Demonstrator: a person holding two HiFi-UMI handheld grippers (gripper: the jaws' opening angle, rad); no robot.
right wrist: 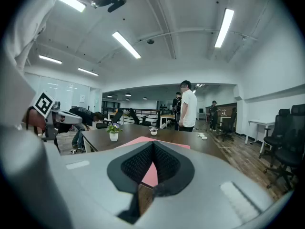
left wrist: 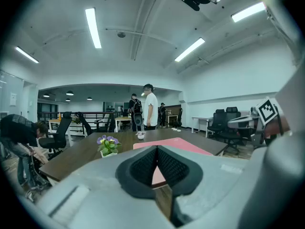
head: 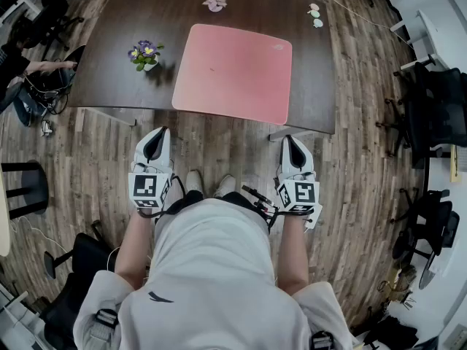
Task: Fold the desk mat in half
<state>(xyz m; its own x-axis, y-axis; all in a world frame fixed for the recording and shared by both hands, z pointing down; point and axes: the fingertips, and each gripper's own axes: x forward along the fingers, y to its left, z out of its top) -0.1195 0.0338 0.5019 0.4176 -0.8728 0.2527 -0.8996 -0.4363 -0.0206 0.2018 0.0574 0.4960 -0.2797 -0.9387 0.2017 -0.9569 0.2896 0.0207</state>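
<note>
The pink desk mat (head: 233, 73) lies flat and unfolded on the dark wooden table (head: 109, 64), its near edge along the table's front edge. My left gripper (head: 158, 133) and right gripper (head: 290, 140) hover side by side over the floor, just short of that edge, and touch nothing. Both point at the mat. In the left gripper view the left gripper (left wrist: 156, 150) has its jaws together and empty, with the mat (left wrist: 178, 144) beyond. In the right gripper view the right gripper (right wrist: 152, 148) is likewise shut on nothing, the mat (right wrist: 143, 141) ahead.
A small potted flower (head: 146, 54) stands on the table left of the mat. A pink trinket (head: 214, 3) and small pale pieces (head: 314, 14) lie at the far edge. Office chairs (head: 434, 108) stand to the right. People (right wrist: 189, 105) stand beyond the table.
</note>
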